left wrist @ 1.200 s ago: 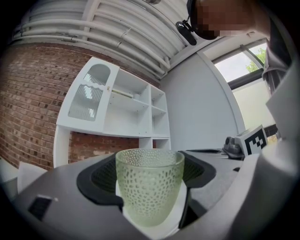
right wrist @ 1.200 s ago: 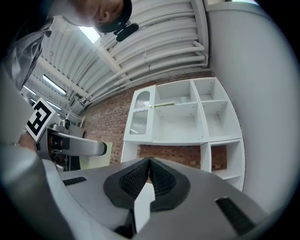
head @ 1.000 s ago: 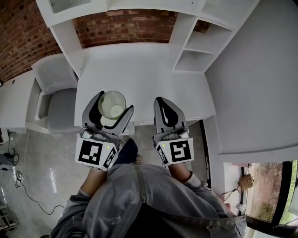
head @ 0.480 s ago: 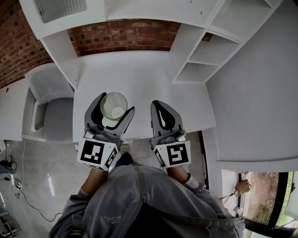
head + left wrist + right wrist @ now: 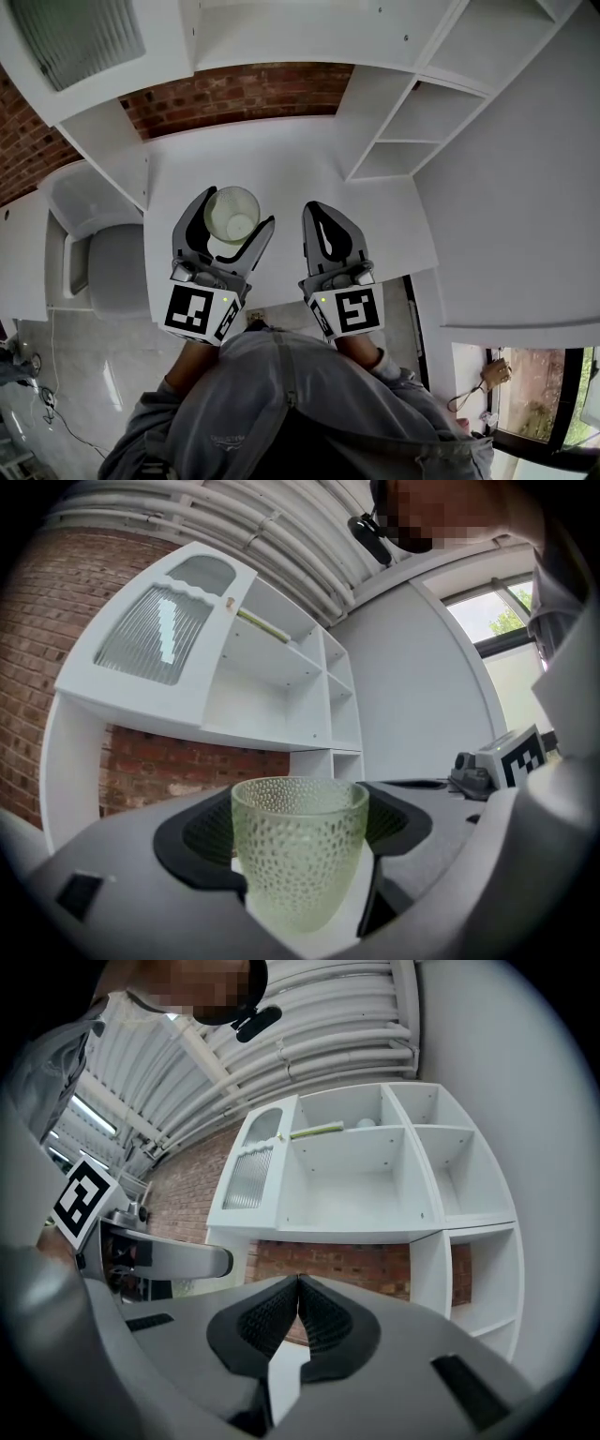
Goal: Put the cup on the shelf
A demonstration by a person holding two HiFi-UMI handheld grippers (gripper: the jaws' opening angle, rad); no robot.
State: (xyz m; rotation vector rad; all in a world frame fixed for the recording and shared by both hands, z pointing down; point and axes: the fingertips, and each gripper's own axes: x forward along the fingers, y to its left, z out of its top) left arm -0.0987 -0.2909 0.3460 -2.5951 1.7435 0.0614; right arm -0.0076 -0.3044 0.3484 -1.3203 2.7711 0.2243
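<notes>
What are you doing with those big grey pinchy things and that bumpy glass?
A person holds a gripper in each hand. The left gripper is clamped on a pale green dimpled glass cup, upright, over the front of the white desk. The right gripper is shut with nothing in it. The white shelf unit stands ahead against the red brick wall, and the cup is not on it yet.
</notes>
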